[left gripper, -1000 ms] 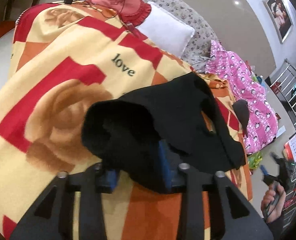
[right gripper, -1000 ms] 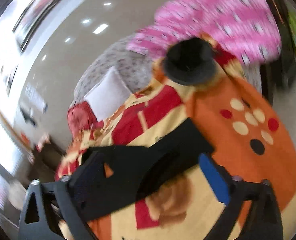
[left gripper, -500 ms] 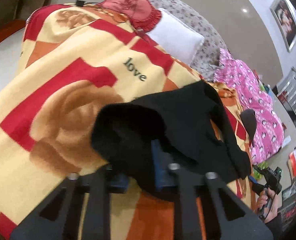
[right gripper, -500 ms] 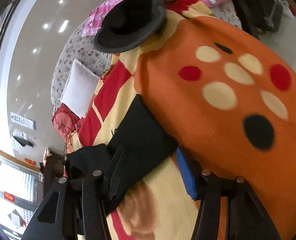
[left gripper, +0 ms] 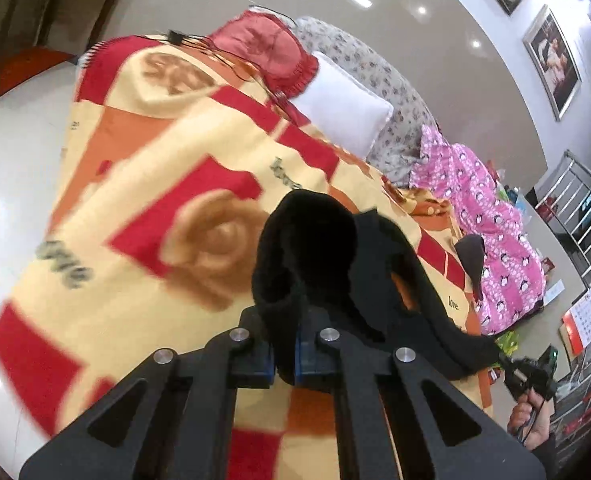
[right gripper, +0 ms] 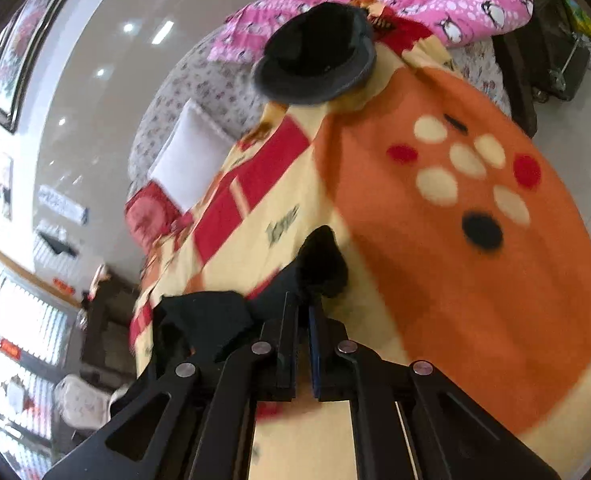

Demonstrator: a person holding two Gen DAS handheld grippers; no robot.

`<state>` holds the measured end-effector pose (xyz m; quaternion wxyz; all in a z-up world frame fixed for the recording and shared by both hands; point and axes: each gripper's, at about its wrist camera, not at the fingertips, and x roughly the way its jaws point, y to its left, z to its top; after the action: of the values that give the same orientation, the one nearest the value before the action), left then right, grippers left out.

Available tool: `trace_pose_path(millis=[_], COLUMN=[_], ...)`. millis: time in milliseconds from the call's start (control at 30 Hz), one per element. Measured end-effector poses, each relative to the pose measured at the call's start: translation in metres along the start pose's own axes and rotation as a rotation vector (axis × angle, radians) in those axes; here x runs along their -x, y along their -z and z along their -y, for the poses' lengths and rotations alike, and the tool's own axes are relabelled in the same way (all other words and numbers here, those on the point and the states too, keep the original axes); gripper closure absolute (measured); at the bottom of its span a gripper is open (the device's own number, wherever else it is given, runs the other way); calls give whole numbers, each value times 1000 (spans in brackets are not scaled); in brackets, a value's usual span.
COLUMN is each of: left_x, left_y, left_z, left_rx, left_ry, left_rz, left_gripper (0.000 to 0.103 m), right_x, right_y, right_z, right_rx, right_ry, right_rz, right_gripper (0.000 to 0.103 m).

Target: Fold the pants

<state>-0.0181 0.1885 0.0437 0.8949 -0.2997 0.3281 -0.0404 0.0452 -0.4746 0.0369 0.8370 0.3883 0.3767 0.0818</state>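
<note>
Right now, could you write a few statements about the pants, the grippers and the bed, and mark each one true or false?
1. The left gripper is clamped on the black pants. True.
2. The right gripper hangs open, holding nothing. False: it is shut on the pants.
3. A dark hat lies on the blanket. True.
4. The white pillow lies on the pants. False: it is far from them, at the bed's head.

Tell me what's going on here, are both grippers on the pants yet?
Yes. A person is working the black pants on the patterned blanket with two handheld grippers. The left gripper is shut on a bunched fold of them, and the right gripper has just closed on another edge. The cloth hangs between the two, crumpled, not yet folded. A black hat lies farther up the bed.
</note>
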Motion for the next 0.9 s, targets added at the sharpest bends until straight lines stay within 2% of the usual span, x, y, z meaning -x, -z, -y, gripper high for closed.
trace_pose_path(millis=[100,167,200,233,267,300,333,400,433,467,500,533,567,600,667,700,767,833,900], left_x=[18,13,6,2,1,2,5,10,14,17,18,19,18,16,11,7,1,-8,-21], left_y=[-1,1,4,5,6,8,8,8,9,9,10,12,17,20,29,34,41,42,39], left_z=[-21,-34,-41,-45,-48,-50,-51,-48,-46,-41,-33,-25,-12,-4,17,27,39,51,60], left_rx=[9,22,38,43,41,37,38,15,-9,-44,-92,-138,-220,-272,-414,-490,-575,-639,-685], left_ry=[-43,-72,-93,-117,-138,-162,-188,-224,-239,-247,-236,-216,-181,-159,-80,-25,35,42,20], left_rz=[8,-21,-44,-54,-51,-32,-7,38,62,85,100,103,97,92,63,39,-2,-30,-48], left_gripper=[100,99,99,98,94,92,88,86,85,82,79,70,61,57,45,45,43,43,42], right_x=[7,0,-1,1,3,5,7,2,-5,-11,-19,-26,-34,-46,-64,-73,-91,-102,-99], right_y=[36,50,55,58,60,62,69,87,107,123,141,157,167,178,187,190,194,189,186], right_z=[11,20,20,14,4,-10,-36,-80,-109,-127,-144,-155,-162,-169,-169,-169,-165,-155,-150], right_rx=[-22,-17,26,87,155,228,343,570,739,850,962,1035,1088,1142,1180,1189,1209,1219,1183], right_ry=[-22,26,139,255,324,336,286,173,103,66,35,10,-13,-31,-18,-6,33,87,72], right_rz=[-64,-100,-74,-22,19,47,62,28,-16,-44,-74,-101,-130,-172,-224,-247,-306,-339,-320], right_gripper=[100,99,99,93,93,93,93,79,63,55,55,55,55,55,57,57,57,57,58])
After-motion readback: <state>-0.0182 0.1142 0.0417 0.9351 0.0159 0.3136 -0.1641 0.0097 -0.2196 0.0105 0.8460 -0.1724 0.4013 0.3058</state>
